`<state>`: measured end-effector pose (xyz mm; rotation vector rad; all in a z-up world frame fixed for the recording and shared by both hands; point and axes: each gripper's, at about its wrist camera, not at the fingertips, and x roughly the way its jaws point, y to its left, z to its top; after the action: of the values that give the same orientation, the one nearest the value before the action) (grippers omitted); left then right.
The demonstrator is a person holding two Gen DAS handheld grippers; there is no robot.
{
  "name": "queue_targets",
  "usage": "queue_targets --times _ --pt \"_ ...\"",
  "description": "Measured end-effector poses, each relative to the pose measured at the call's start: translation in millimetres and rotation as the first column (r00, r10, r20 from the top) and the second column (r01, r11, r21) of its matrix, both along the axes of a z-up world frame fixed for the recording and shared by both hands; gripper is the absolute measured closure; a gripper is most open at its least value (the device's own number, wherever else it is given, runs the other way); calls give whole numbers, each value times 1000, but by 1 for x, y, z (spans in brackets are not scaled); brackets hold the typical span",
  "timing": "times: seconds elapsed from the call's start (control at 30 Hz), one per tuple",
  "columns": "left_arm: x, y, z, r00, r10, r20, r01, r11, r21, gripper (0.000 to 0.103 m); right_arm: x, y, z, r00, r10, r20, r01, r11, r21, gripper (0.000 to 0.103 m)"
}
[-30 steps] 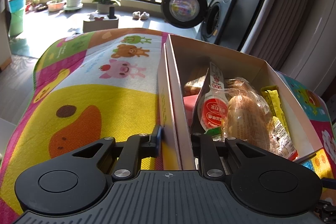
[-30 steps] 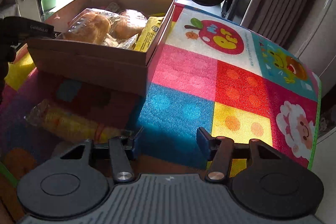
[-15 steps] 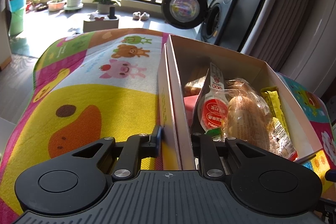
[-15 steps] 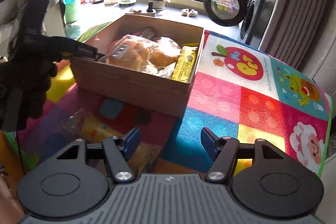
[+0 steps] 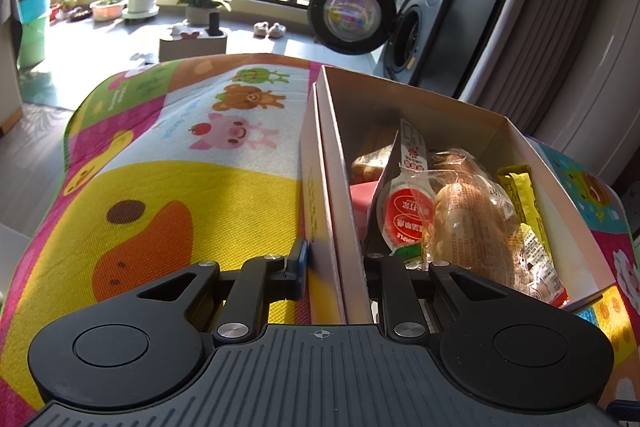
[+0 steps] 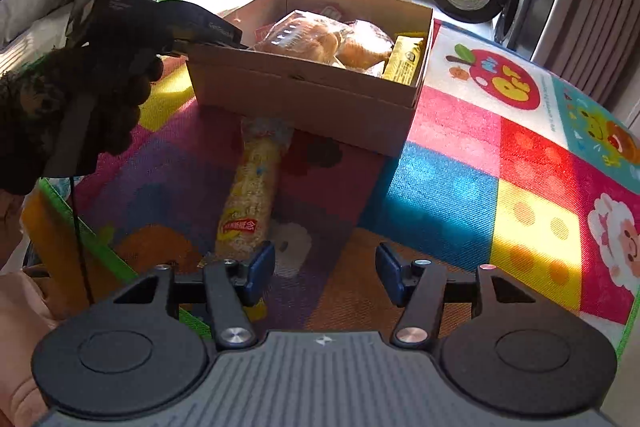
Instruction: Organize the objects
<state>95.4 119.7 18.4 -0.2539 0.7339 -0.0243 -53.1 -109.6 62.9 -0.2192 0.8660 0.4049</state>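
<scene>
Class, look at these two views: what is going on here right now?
A person is packing snacks into a cardboard box on a colourful mat. The left gripper is clamped on the box's side wall. The right gripper is open and empty, just right of a long yellow snack packet lying outside the box. Wrapped bread is already inside.

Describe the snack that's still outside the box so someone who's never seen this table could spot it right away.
Find the cardboard box of wrapped snacks on the colourful cartoon mat. On the mat just in front of its near wall lies a long clear packet of yellow puffed sticks with a red label, the only snack not inside the box.
</scene>
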Motion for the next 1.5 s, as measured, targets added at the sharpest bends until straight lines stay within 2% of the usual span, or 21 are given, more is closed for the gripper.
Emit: queue_targets --times 0.13,0.23,0.33,0.43,0.5,0.63,0.77,0.93,1.03,1.13,1.23,1.37,1.5 --pt "0 0 0 1000 0 -1 0 1000 4 84 11 10 3 1000 -1 -22 4 991 135 32" --pt "0 0 1 1000 -2 -1 2 1000 8 84 21 35 -9 1000 13 -18 -10 990 138 32" --pt "0 -1 1 1000 -6 -2 6 1000 14 84 30 56 -24 999 31 -18 -29 996 85 34" --pt "0 -1 1 1000 -9 0 9 1000 21 84 28 68 -27 998 61 15 -62 997 41 48" --pt "0 -1 0 1000 -7 2 7 1000 24 84 28 66 -25 998 60 2 -60 996 64 72" --pt "0 -2 0 1000 -7 4 6 1000 24 84 23 52 -17 1000 21 -15 -20 996 82 76" --pt "0 -1 0 1000 -5 4 5 1000 22 84 11 30 13 999 -26 35 21 992 124 76" --pt "0 -1 0 1000 -1 2 1 1000 19 85 7 9 76 978 -89 188 53 981 187 77" --pt "0 -1 0 1000 -3 3 3 1000 17 84 20 8 108 950 -123 286 73 981 180 77" --pt "0 0 -1 1000 -5 4 5 1000 11 84 42 5 121 940 -138 312 84 980 182 77" --pt "0 0 -1 1000 -5 6 5 1000 8 84 68 8 119 945 -144 294 98 981 165 77" --pt "0 1 -1 1000 -8 7 8 1000 3 84 120 17 91 975 -161 153 137 978 155 77" --pt "-1 1 -1 1000 -11 10 11 1000 -2 83 166 26 61 977 -195 84 180 971 156 76"
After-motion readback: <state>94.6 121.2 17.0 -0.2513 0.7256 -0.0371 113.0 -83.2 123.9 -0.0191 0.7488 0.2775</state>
